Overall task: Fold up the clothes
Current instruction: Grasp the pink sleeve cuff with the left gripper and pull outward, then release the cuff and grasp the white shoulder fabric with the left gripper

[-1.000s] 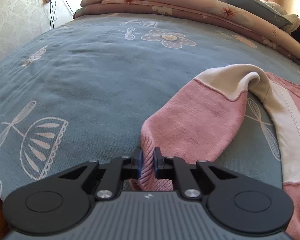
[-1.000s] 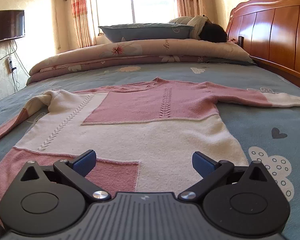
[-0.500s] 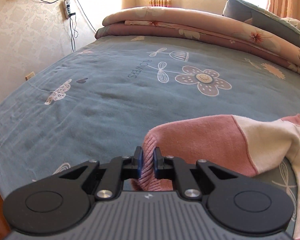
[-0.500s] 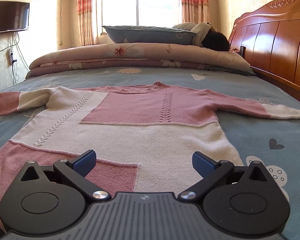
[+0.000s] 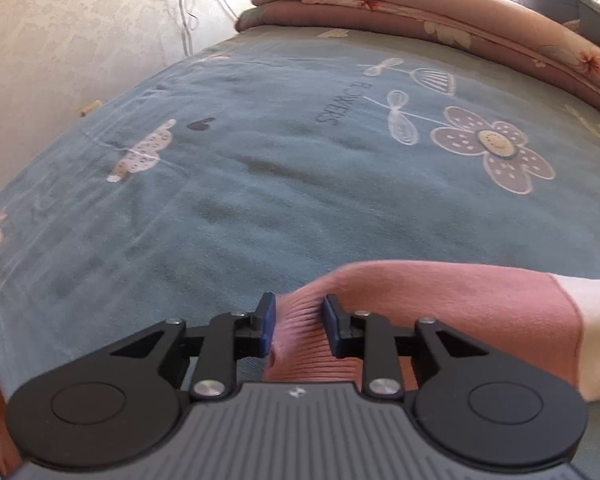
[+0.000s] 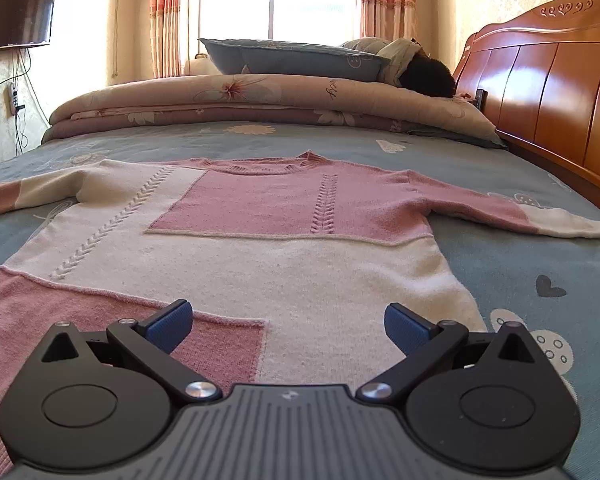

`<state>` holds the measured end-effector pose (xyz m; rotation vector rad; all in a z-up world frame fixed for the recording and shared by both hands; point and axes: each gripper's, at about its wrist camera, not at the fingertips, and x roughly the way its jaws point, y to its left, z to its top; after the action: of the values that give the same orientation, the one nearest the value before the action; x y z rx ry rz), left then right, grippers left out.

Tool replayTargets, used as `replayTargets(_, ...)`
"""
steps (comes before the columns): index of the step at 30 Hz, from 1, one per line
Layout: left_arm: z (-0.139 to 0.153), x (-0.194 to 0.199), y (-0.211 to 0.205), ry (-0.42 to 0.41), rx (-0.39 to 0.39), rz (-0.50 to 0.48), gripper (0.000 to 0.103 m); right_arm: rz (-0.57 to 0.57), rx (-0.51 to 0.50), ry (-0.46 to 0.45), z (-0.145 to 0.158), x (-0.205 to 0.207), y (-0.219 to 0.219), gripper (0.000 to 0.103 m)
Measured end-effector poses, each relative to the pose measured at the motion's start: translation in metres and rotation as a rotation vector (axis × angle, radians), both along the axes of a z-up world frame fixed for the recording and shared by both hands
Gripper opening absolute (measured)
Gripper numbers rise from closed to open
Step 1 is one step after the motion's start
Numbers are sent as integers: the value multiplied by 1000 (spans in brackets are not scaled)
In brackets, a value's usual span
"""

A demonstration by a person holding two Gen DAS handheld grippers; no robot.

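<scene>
Left gripper (image 5: 296, 326): jaws opening, the pink ribbed cuff (image 5: 300, 344) lying between them; the right pad seems to be touching the knit, the left pad showing a thin gap, so the grip looks to be letting go

Right gripper (image 6: 288, 326): fingers standing wide, holding nothing, hovering just over the hem

Sweater (image 6: 260, 248): lying flat, front up, on the bed (image 6: 520, 256), hem nearest, collar farthest; body unfolded, no crease showing

Left sleeve (image 5: 480, 300): stretching out sideways across the sheet, pink then cream

Right sleeve (image 6: 520, 214): lying straight out toward the headboard (image 6: 548, 92)

Quilt (image 6: 260, 100): sitting rolled at the far end, a pillow (image 6: 292, 58) on top

Progress, as judged: spreading looking nearly done, the left sleeve being laid out; every fold (sleeves in, body over) remaining
</scene>
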<state>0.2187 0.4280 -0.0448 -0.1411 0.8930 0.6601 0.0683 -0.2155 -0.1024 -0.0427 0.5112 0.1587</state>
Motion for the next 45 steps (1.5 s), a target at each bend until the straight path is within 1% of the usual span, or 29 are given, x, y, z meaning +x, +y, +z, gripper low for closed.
replayTargets(1,-1,1,3,13,31,27,27,0,-1,3,1,0,0,103)
replayTargets(3,2,-1,13,8,22,66,23,2,1,10,3,1,0,103)
replayTargets(4,5,-2,13,-3,14,60,23,7,10,15,6,1,0,103)
replayTargets(7,18,0,0,-25,9,-26,24,36,40,37,20,6,-2,103)
replayTargets(9,26,10,-18,-25,7,-97,24,79,80,83,28,15,-1,103)
replayTargets(11,36,22,-39,-44,-23,-177,27,131,125,131,35,25,-1,103)
replayTargets(12,40,28,-52,-55,-38,-224,30,171,147,144,38,30,0,103)
replayTargets(15,48,46,-95,-63,-55,-355,31,310,172,178,44,42,8,103)
replayTargets(17,50,59,-123,-49,-69,-428,31,413,173,247,42,52,16,103)
replayTargets(18,50,65,-136,-43,-82,-465,31,451,177,272,40,56,19,103)
replayTargets(20,49,77,-162,-31,-104,-539,31,493,190,290,35,61,24,103)
replayTargets(22,47,88,-185,-17,-115,-597,31,501,204,295,28,61,26,103)
replayTargets(24,44,101,-208,1,-106,-655,31,501,211,310,21,59,24,103)
replayTargets(26,38,115,-229,10,-98,-710,31,496,189,313,18,57,22,103)
replayTargets(29,26,136,-247,5,-113,-762,34,488,145,269,23,54,20,103)
replayTargets(31,15,146,-255,2,-95,-789,34,485,134,246,25,53,18,103)
replayTargets(35,-9,160,-257,17,-107,-828,35,475,103,234,23,53,18,103)
replayTargets(37,-19,165,-254,27,-99,-834,44,471,98,234,22,53,18,103)
replayTargets(42,-29,171,-242,34,-151,-864,51,459,94,243,19,55,19,103)
replayTargets(44,-30,171,-239,44,-178,-876,50,451,89,249,17,56,19,103)
replayTargets(45,-31,169,-240,53,-178,-897,48,451,90,252,16,56,19,103)
